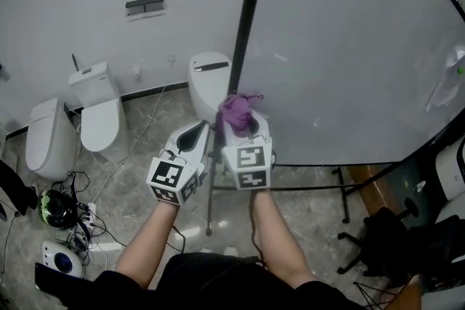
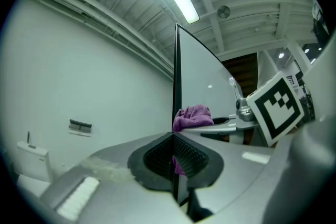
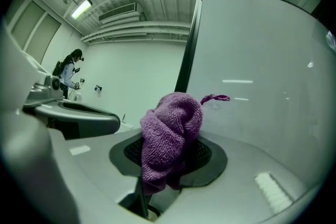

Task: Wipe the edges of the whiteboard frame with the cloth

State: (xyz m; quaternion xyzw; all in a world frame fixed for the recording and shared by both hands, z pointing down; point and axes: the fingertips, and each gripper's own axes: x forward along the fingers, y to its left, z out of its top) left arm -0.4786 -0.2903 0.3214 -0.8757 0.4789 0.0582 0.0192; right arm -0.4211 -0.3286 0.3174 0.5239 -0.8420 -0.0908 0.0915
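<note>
Left tongs — clamped on whiteboard frame | right tongs — clenched on purple cloth, against frame

Purple terry cloth, bunched upright in the right gripper's closed jaws, sits against the whiteboard frame, a thin black upright edge left of the white panel
</note>
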